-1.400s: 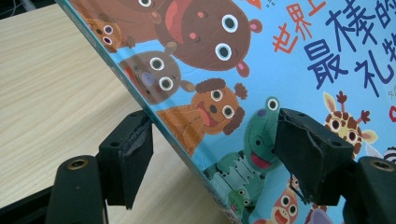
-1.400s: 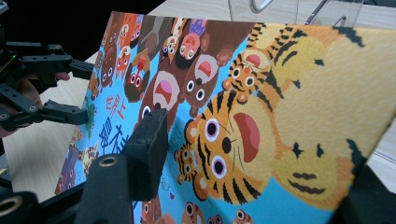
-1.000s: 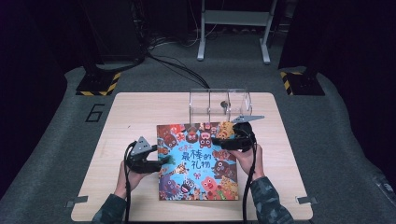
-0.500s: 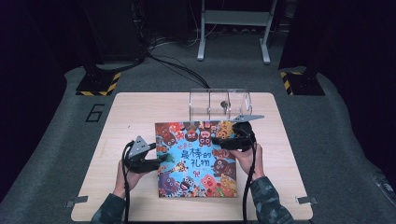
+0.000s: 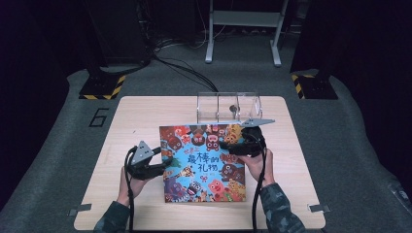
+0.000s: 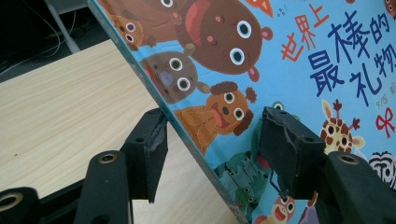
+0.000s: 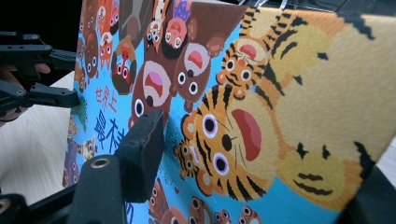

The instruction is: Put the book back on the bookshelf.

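A colourful picture book [image 5: 204, 162] lies in the middle of the wooden desk [image 5: 121, 121], reaching toward the near edge, its cover crowded with cartoon animals around blue lettering. The left tongs [image 5: 163, 167] sit at the book's left edge, held by the person's left hand [image 5: 130, 182]; in the left gripper view [image 6: 210, 140] that edge is raised off the desk and runs between the two black jaws, one under the cover and one above it. The jaws have just been closing, yet a gap shows at each pad, so they stand spread around the edge and not pinching. The right tongs [image 5: 228, 144] rest over the book's upper right part, gripped by the right hand [image 5: 257, 165]. In the right gripper view one jaw lies against the cover, but whether the tongs pinch the book I cannot tell. A clear plastic box [image 5: 228, 107] stands at the far edge of the desk, just behind the book.
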Motion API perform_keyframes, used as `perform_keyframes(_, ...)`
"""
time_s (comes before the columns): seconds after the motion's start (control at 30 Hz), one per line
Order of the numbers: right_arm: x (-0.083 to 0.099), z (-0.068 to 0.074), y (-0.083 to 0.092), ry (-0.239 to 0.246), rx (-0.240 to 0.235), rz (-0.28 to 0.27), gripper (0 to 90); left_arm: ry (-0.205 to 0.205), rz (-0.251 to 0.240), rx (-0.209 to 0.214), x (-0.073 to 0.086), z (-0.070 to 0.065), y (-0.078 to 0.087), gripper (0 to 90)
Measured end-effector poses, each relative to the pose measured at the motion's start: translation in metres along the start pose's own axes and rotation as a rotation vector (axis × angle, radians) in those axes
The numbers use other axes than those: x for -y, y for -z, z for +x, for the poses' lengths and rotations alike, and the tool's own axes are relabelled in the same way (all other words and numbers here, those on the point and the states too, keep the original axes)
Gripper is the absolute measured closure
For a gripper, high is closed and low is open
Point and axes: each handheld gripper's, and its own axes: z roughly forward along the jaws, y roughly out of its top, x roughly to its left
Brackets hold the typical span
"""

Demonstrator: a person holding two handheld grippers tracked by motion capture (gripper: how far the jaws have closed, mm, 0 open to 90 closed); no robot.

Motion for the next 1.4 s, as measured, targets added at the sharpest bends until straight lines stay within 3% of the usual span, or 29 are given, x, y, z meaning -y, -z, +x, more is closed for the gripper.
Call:
perform_keyframes(0.23, -0.002, 0.002, 0.001, 0.006, 0.01, -0.004, 36.5, 0.0, -0.037, -0.023, -0.002, 0.001, 0.003, 46.0)
perform_keyframes(0.5, -0.007, 0.008, 0.002, 0.046, 0.03, -0.014, 35.9, -0.005, -0.075, -0.065, -0.003, 0.001, 0.007, 48.3)
perform_keyframes(0.93, -0.01, 0.013, 0.003, 0.112, 0.044, -0.04, 35.4, 0.001, -0.085, -0.062, -0.005, 0.006, 0.011, 50.9)
perform_keyframes(1.0, -0.01, 0.014, 0.003, 0.11, 0.043, -0.041, 35.4, 0.006, -0.072, -0.047, -0.005, 0.007, 0.013, 51.5)
perform_keyframes(1.17, -0.011, 0.01, 0.001, 0.111, 0.037, -0.039, 35.2, -0.008, -0.087, -0.052, -0.005, 0.006, 0.014, 52.9)
perform_keyframes(1.4, -0.015, 0.01, 0.0, 0.104, 0.055, -0.017, 33.7, -0.02, -0.106, -0.078, -0.004, 0.004, 0.015, 52.9)
